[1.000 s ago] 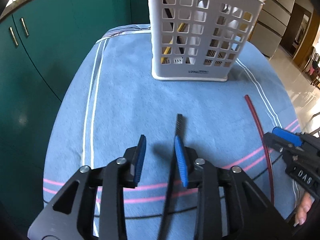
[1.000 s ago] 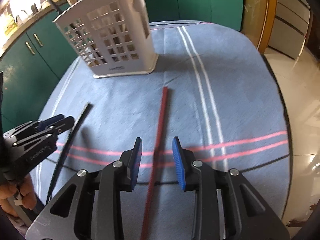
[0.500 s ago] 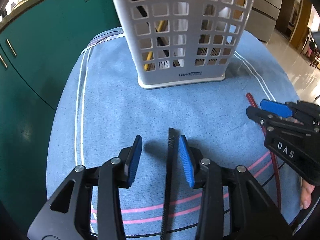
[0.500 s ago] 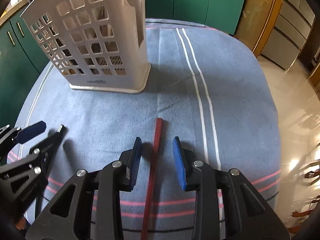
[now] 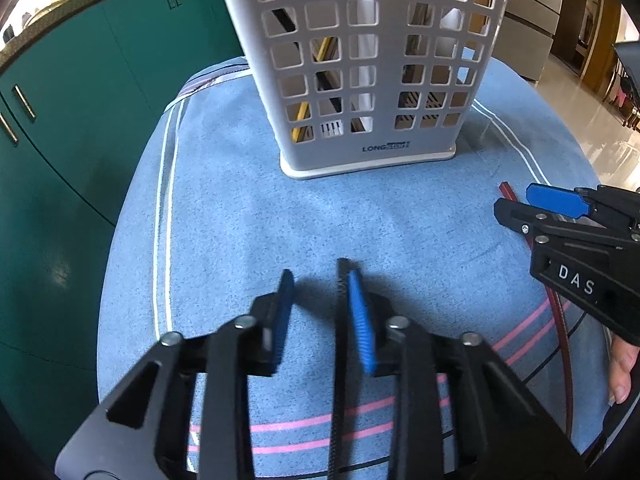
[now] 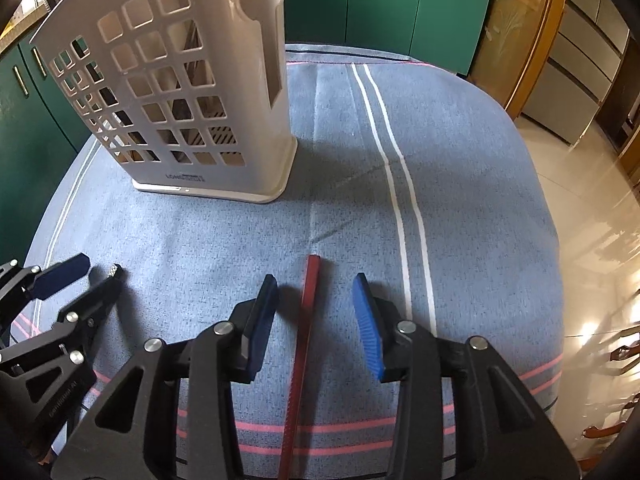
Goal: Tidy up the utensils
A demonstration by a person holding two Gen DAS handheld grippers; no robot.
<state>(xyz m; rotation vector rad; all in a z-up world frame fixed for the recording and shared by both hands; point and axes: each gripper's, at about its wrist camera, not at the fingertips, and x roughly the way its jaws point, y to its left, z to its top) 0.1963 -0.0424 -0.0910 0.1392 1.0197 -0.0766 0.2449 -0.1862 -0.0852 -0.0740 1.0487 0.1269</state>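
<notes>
Both pairs of fingers stand parted, and neither clamps anything. The left gripper (image 5: 320, 292) straddles the black chopstick (image 5: 340, 360), which lies on the blue cloth (image 5: 224, 240) close against the right-hand pad (image 5: 360, 320) with a wide gap to the other pad. The right gripper (image 6: 316, 304) straddles the red chopstick (image 6: 304, 340), which lies roughly midway between its pads.

1. Centre the left gripper. Shift it slightly right, so the black chopstick sits midway; a lopsided closure is likely to roll or skew the stick.
2. Lower each gripper until the pads nearly touch the cloth, since the sticks are thin and lie flat.
3. Close gently and fully. Confirm that the ribbed pads bear on the stick, not on the cloth.
4. Lift level, then tilt each stick upright.

The white utensil basket (image 5: 372, 80) stands at the far side of the table, beyond both sticks, and already holds several items; which compartment suits chopsticks cannot be told.
</notes>
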